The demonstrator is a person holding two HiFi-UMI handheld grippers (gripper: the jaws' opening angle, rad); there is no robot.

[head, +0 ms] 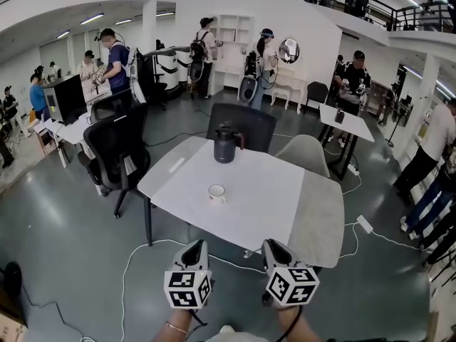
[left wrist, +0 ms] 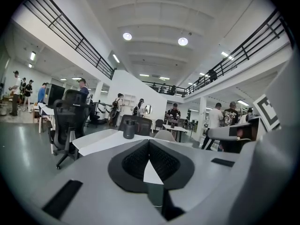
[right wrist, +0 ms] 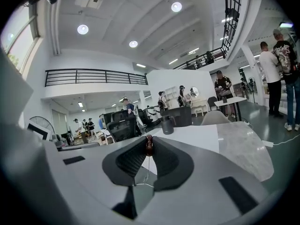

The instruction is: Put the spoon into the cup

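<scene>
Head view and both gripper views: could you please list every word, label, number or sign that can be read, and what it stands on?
No text can be read in any view.
The marker cube on the left gripper and the one on the right gripper: black-and-white square patterns only, no letters or numbers.
The cup: any print is too small to tell.
The black jug: no label shows.

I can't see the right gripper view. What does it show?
The right gripper pinches a small brown tip, probably the spoon, between its jaws. Past it a dark kettle stands on a white table, and people stand around a big hall.
</scene>
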